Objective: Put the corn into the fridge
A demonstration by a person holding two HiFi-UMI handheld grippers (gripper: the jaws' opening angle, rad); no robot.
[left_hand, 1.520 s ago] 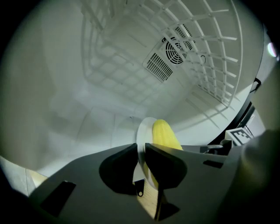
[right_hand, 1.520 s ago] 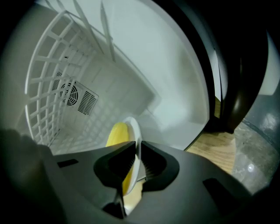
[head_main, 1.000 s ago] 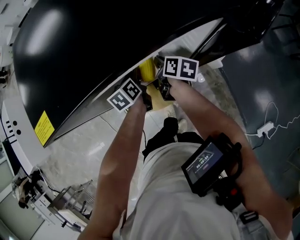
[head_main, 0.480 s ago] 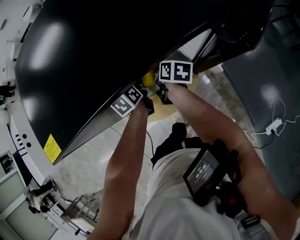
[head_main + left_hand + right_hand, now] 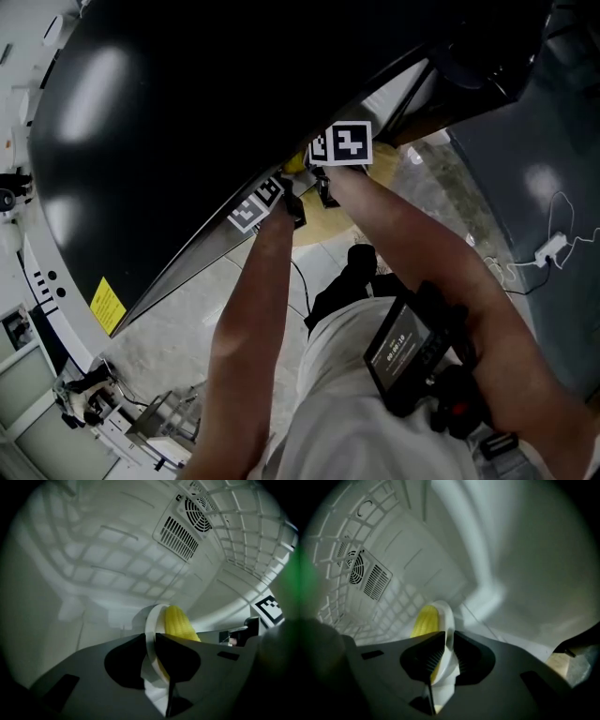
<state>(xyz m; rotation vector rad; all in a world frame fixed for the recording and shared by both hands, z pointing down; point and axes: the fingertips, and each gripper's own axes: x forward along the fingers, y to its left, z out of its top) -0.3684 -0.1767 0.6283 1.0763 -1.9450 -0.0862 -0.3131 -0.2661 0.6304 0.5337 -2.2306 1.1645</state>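
Note:
A yellow corn cob [image 5: 179, 625] lies on a white plate [image 5: 153, 619] that both grippers hold up inside the white fridge. In the left gripper view, my left gripper [image 5: 151, 643] is shut on the plate's near rim. The right gripper view shows my right gripper [image 5: 449, 642] shut on the opposite rim of the plate [image 5: 446, 616], with the corn [image 5: 423, 620] to its left. In the head view both marker cubes [image 5: 255, 203] [image 5: 341, 145] sit at the edge of the glossy black fridge panel [image 5: 187, 103]. Only a sliver of corn [image 5: 294, 165] shows there.
The fridge's back wall has a fan vent [image 5: 185, 529] and a white wire shelf [image 5: 243, 522] above the plate; the vent [image 5: 370, 578] also shows in the right gripper view. A grey cabinet [image 5: 525, 178] and a trailing cable [image 5: 546, 246] stand to the right.
Both grippers have moved up and further under the black fridge panel with the plate. Less of the corn shows in the head view than before.

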